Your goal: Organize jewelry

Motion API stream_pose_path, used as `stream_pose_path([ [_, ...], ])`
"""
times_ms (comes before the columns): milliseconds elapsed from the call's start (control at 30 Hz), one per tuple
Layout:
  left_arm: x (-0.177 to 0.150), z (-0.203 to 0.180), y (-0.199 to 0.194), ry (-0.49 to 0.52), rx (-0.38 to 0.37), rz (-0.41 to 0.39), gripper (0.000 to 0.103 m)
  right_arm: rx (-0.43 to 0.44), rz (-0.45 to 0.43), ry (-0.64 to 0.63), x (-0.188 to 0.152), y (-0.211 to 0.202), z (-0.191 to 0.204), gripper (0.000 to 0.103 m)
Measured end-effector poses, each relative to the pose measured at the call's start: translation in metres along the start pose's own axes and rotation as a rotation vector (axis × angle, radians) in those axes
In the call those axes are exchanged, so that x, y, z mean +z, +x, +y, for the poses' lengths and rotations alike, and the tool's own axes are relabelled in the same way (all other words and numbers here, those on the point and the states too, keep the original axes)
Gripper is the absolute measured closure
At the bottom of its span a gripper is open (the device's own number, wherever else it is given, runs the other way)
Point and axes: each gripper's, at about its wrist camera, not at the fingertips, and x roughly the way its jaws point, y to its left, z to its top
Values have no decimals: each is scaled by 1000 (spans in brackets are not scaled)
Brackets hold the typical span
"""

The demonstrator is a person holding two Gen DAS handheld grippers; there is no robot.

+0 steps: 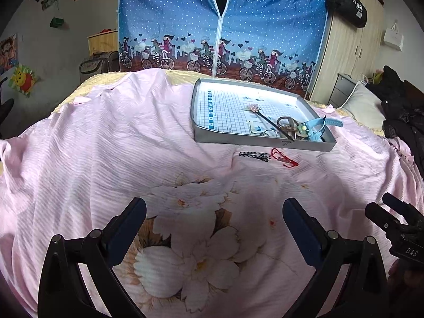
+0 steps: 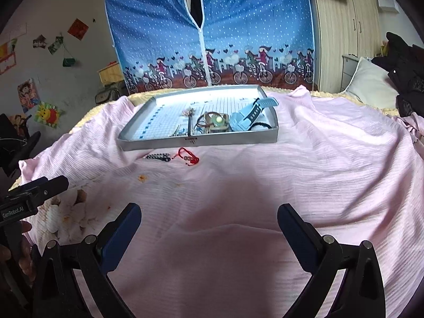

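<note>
In the tray (image 2: 148,143), overlapping jewelry (image 2: 212,124) blurs together.

A pink floral bedsheet (image 1: 106,143) covers the bed, over a yellow blanket (image 1: 182,75) showing at the far edge. Behind stands a blue fabric wardrobe (image 1: 169,21) printed with cyclists, a wooden wardrobe (image 1: 352,47) beside it. A white pillow (image 2: 371,82) lies at the bed's far right corner.
</note>
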Motion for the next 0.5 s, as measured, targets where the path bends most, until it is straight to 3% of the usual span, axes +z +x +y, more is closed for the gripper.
stream_pose_path([
  [167, 7, 0, 16, 41, 12, 25, 2, -20, 54, -31, 6, 13, -2, 0],
  [333, 16, -3, 38, 106, 7, 52, 2, -51, 59, -147, 25, 34, -10, 0],
  [500, 29, -9, 68, 166, -49, 70, 3, 13, 59, -174, 34, 64, -15, 0],
])
